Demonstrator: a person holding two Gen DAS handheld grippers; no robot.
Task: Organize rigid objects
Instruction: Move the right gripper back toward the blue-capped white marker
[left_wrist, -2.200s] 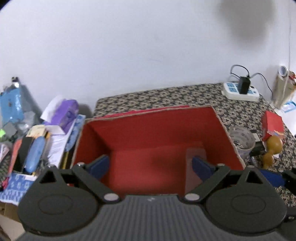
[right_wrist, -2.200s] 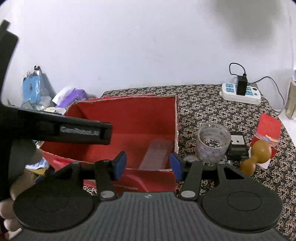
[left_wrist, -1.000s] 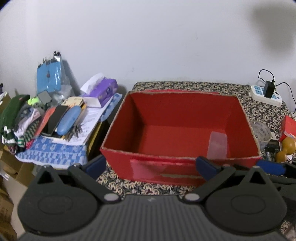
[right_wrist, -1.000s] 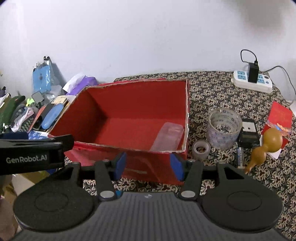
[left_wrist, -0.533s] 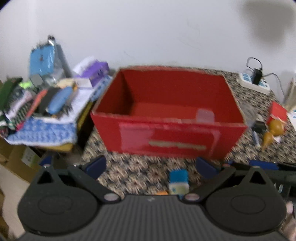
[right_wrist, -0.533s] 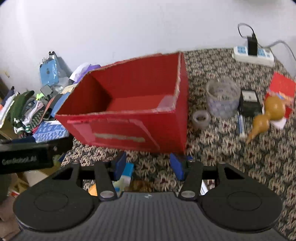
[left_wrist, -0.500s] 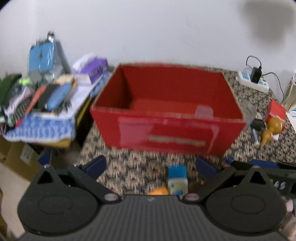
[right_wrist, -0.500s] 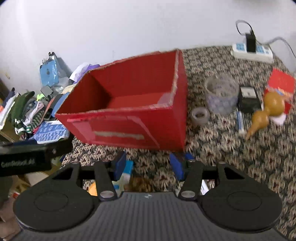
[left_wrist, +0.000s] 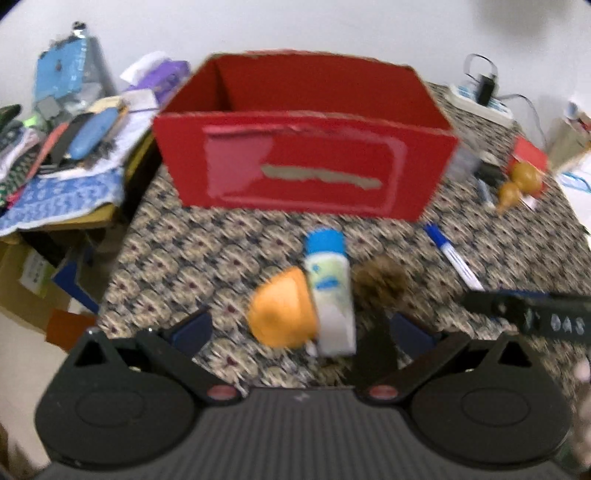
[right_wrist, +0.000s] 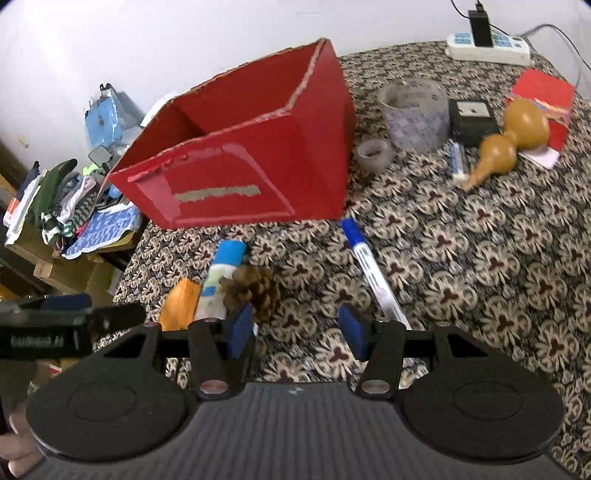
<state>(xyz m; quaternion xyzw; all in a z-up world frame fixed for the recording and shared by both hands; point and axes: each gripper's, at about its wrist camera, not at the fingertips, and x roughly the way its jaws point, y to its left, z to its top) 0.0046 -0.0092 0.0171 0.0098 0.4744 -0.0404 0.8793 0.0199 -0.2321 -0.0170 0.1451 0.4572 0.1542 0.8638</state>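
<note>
Both your grippers have swung back from over the red box and tipped down toward the patterned bench. Left gripper (left_wrist: 299, 328) fingers stand wide open and empty; right gripper (right_wrist: 295, 328) fingers part-open, gripping nothing. Nearest lies the glue stick (right_wrist: 219, 278): blue cap, white body, between an orange piece (right_wrist: 179, 304) and a pinecone (right_wrist: 253, 290). Likely light, stiff, slick; take it mid-barrel. Beyond, the marker (right_wrist: 369, 264), then the red box (right_wrist: 240, 162).
</note>
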